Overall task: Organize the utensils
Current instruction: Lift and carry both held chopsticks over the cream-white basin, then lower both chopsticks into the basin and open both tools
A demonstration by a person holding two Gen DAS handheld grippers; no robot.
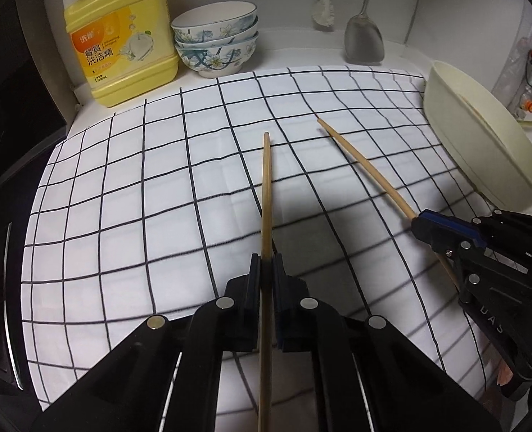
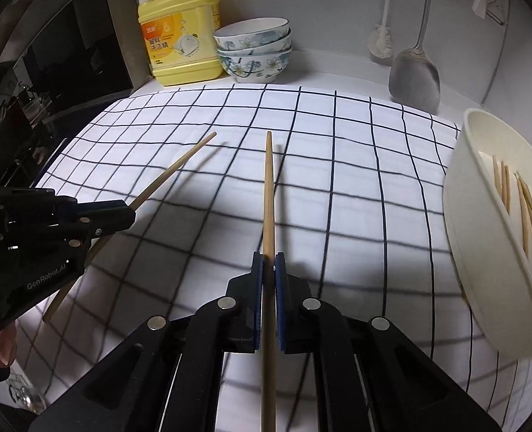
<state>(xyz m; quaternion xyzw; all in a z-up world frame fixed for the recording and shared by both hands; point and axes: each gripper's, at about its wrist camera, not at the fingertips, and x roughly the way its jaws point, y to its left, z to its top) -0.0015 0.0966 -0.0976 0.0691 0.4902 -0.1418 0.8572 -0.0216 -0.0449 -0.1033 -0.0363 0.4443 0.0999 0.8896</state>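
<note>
A matt white cloth with thin black grid lines (image 1: 158,187) lay under pale, smooth wooden chopsticks (image 2: 269,194), beside a matt cream plastic tray (image 2: 482,223), a glossy yellow plastic detergent jug (image 1: 118,36), glazed floral ceramic bowls (image 1: 215,39) and a dull brushed-metal spatula (image 2: 415,79).

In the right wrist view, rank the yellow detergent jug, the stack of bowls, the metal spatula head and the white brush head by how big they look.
1. yellow detergent jug
2. stack of bowls
3. metal spatula head
4. white brush head

All four stand along the back wall, so nearness hardly skews the order.
</note>
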